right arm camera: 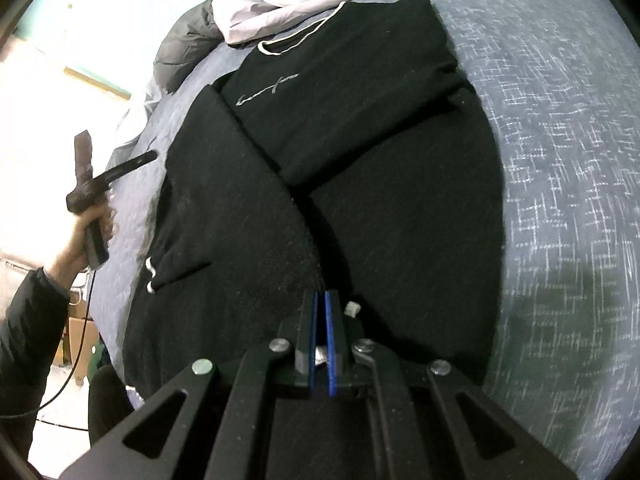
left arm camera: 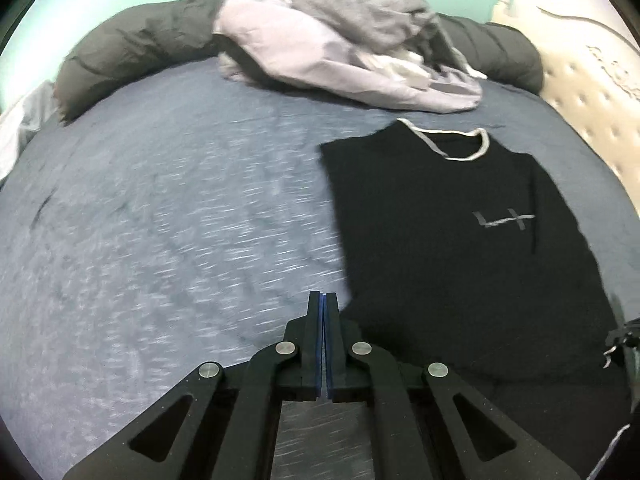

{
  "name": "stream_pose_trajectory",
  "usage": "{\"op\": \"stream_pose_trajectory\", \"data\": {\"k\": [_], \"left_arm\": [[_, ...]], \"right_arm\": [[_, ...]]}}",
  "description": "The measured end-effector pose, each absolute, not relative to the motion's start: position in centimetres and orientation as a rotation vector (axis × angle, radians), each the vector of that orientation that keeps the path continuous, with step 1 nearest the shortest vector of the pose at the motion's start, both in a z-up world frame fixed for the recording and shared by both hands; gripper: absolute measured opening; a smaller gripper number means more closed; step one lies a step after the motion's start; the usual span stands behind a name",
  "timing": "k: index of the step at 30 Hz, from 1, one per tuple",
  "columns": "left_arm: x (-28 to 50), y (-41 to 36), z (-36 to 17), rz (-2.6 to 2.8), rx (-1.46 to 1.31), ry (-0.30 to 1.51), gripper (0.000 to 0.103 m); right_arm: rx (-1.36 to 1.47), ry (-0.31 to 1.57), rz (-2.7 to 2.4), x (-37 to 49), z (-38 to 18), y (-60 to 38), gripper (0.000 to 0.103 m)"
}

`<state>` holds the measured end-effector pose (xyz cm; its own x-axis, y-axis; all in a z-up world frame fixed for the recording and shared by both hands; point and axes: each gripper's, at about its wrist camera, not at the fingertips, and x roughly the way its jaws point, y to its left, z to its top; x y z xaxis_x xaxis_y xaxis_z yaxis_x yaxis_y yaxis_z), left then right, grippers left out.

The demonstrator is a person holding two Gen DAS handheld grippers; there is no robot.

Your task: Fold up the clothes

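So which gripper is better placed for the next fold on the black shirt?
Probably the right gripper: it sits shut directly over the black shirt at its near edge. The left gripper is shut beside the shirt, over the blue bedsheet.

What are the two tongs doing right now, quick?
Left tongs: closed, holding nothing.
Right tongs: nearly closed over the black shirt; whether they pinch it cannot be told.

A shirt (left arm camera: 460, 248) lies flat on the bed (left arm camera: 180, 220), collar toward the far side, with a sleeve folded across its body. Beyond the collar sits a heap of clothes (left arm camera: 340, 44), resting partly against a rolled duvet (left arm camera: 132, 52) along the bed's far edge. A headboard (left arm camera: 592, 92) stands to the right.
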<state>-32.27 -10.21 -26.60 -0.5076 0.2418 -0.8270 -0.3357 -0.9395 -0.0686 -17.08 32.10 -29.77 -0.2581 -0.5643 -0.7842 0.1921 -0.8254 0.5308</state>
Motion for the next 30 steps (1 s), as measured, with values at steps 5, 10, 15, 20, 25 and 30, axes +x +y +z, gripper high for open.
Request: {"op": "stream_pose_trajectory", "data": {"k": [5, 10, 15, 20, 25, 30], "left_arm": [[-33.3, -8.9, -28.9, 2.431, -1.425, 0.133, 0.0], [-33.5, -9.8, -29.7, 2.435, -1.458, 0.063, 0.001], [-33.3, -10.7, -29.6, 2.449, -1.484, 0.093, 0.001], [-31.3, -11.6, -28.2, 2.449, -1.452, 0.102, 0.001], [-29.0, -12.3, -26.7, 2.437, -1.425, 0.122, 0.001], [-26.4, -13.2, -25.6, 2.416, -1.43, 0.085, 0.001]], "right_arm": [[1.54, -0.453, -2.104, -16.9, -30.4, 32.0, 0.003], [1.492, -0.512, -2.148, -17.1, -30.6, 32.9, 0.004], [1.465, -0.522, -2.224, -17.6, -30.1, 33.5, 0.006], [1.469, -0.441, -2.292, -17.4, -28.6, 33.5, 0.006], [1.42, -0.433, -2.269, -17.0, -27.5, 32.3, 0.006], [1.533, -0.306, -2.231, -16.8, -29.2, 30.1, 0.006]]}}
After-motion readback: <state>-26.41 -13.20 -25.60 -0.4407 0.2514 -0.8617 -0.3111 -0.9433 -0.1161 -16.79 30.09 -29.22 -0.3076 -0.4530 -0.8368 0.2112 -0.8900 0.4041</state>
